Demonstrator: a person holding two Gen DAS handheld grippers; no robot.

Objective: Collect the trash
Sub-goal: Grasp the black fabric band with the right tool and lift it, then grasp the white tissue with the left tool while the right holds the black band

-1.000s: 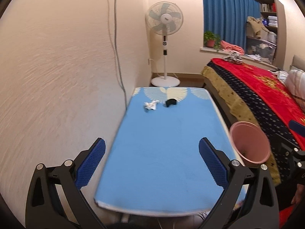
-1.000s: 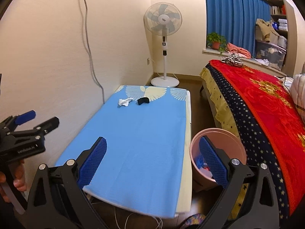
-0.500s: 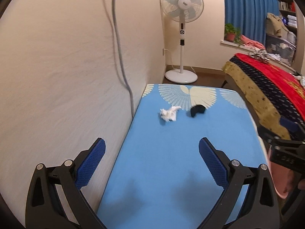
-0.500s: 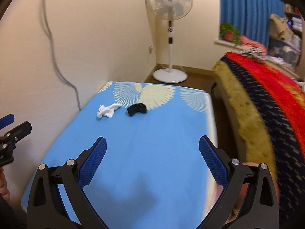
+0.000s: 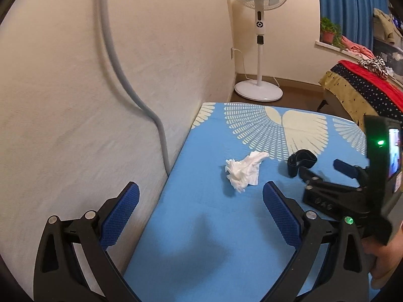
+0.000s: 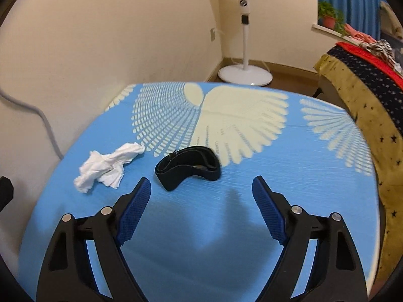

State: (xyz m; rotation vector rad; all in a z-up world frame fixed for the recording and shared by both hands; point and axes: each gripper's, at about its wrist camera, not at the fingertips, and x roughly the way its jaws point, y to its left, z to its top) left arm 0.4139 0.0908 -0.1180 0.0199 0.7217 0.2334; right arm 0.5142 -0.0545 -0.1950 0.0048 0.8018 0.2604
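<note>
Ahead, right tongs [image 6: 201, 188] closing, empty, near black band [image 6: 187, 167].

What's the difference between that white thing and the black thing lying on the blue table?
The white tissue is crumpled and ragged; the black band is a smooth closed loop. The tissue lies nearer the wall, the band beside it toward the bed. Both rest loose on the blue table, untouched, just ahead of the grippers.

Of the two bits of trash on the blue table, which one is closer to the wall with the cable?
The crumpled white tissue. It lies on the wall side of the table, while the black band, a dark loop, sits beside it toward the bed.
</note>
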